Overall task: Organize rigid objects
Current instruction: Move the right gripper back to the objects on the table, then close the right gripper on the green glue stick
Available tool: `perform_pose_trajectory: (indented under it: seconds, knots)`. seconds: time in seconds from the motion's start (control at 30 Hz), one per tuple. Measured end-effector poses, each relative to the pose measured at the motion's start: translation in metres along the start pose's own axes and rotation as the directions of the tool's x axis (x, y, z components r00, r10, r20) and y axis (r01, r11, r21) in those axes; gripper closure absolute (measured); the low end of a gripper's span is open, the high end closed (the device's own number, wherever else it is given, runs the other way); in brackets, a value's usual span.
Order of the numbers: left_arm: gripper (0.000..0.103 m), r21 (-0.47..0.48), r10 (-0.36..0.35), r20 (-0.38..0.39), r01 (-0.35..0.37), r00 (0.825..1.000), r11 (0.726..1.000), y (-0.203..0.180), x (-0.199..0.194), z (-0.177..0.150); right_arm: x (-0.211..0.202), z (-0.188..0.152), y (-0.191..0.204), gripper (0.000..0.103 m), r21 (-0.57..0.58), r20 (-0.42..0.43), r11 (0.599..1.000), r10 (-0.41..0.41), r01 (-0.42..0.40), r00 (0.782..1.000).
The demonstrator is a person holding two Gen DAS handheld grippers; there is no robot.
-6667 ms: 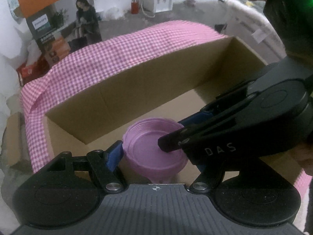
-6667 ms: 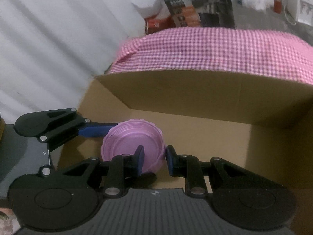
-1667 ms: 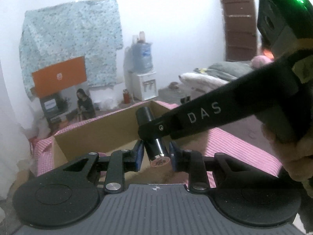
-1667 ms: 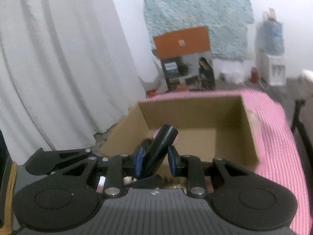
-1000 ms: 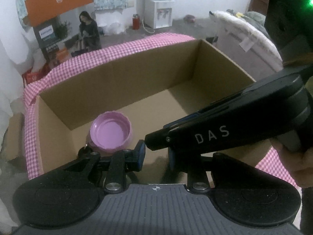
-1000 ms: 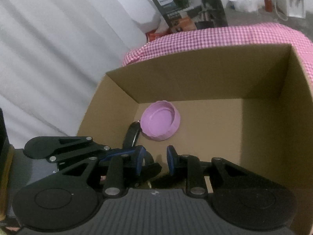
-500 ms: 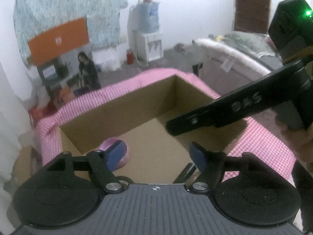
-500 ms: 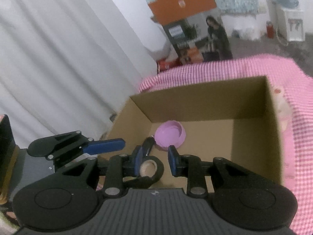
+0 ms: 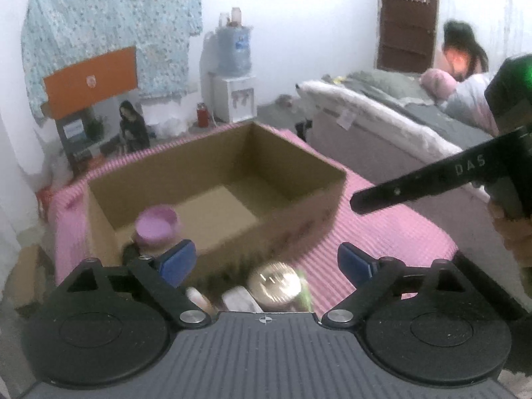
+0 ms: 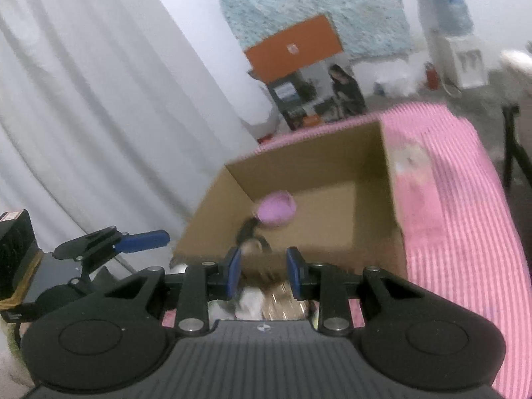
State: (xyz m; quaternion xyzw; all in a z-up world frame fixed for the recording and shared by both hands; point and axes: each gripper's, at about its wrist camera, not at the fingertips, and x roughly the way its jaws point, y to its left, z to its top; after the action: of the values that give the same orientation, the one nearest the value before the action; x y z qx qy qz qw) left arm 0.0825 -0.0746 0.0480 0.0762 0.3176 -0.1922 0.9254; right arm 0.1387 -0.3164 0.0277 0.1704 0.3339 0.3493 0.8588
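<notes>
- Looking along the left gripper [image 9: 267, 261] from the left wrist view, its blue pads are standing wide apart with nothing between them; the jaws have just been opening.
- A cardboard box [image 9: 229, 219] is sitting on a pink checked cloth [image 9: 392, 232], open at the top.
- A pink lid [image 9: 155, 223] is lying inside the box at its near left corner, with a dark object [image 9: 131, 252] just beside it, too blurred to name.
- A shiny round can top [image 9: 274, 282] and a pale object [image 9: 241, 297] are lying on the cloth just in front of the box, close under the gripper.
- The right gripper [image 9: 357, 203] is reaching in from the right edge, above the cloth and outside the box; from here I cannot tell how its jaws stand.
- Turning to the right wrist view, the right gripper [image 10: 264, 272] is showing its pads a little apart, with nothing pinched between them.
- The pink lid [image 10: 276, 212] is resting on the box floor toward the left wall, the dark object [image 10: 249, 229] touching or just beside it.
- The left gripper [image 10: 143, 237] is showing at the left, outside the box [image 10: 332, 163].
</notes>
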Motion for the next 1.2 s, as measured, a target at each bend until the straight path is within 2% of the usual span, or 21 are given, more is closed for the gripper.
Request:
perform_pose_trajectory:
  seconds: [0.13,0.27,0.47,0.53,0.6,0.67,0.83,1.1,1.2]
  knots:
    - [0.013,-0.017,-0.045,-0.051,0.044,0.998,0.999,-0.013,0.029,-0.019,0.006,-0.034,-0.021,0.071,0.086,-0.055,0.996,-0.020,0.025,0.998]
    - [0.024,-0.006,-0.065,-0.086,0.065,0.994,0.998,-0.028,0.052,-0.037,0.023,-0.052,-0.035,0.071,0.130,-0.119,0.990,-0.040,0.056,0.992]
    - [0.035,0.011,-0.056,-0.106,0.058,0.993,0.998,-0.036,0.075,-0.048,0.050,-0.060,-0.034,0.071,0.083,-0.174,0.991,-0.088,0.103,0.981]
    - [0.036,0.043,-0.054,-0.090,0.058,0.994,0.997,-0.041,0.075,-0.049,0.059,-0.059,-0.033,0.071,0.062,-0.185,0.991,-0.102,0.115,0.977]
    - [0.045,0.074,-0.045,-0.089,0.052,0.995,0.996,-0.047,0.076,-0.052,0.069,-0.060,-0.031,0.071,0.038,-0.195,0.992,-0.114,0.124,0.974]
    - [0.047,0.086,-0.036,-0.103,0.045,0.994,0.995,-0.051,0.078,-0.056,0.080,-0.060,-0.028,0.071,0.020,-0.208,0.991,-0.123,0.130,0.970]
    - [0.052,0.084,-0.030,-0.120,0.040,0.992,0.996,-0.052,0.080,-0.060,0.097,-0.060,-0.024,0.073,-0.021,-0.219,0.990,-0.139,0.137,0.966]
    - [0.078,0.051,0.012,-0.153,-0.004,0.988,0.999,-0.050,0.094,-0.062,0.112,-0.060,-0.028,0.075,-0.024,-0.235,0.989,-0.148,0.146,0.961]
    - [0.082,0.022,-0.001,-0.166,0.005,0.986,1.000,-0.046,0.095,-0.065,0.115,-0.063,-0.029,0.080,-0.025,-0.240,0.989,-0.150,0.148,0.959]
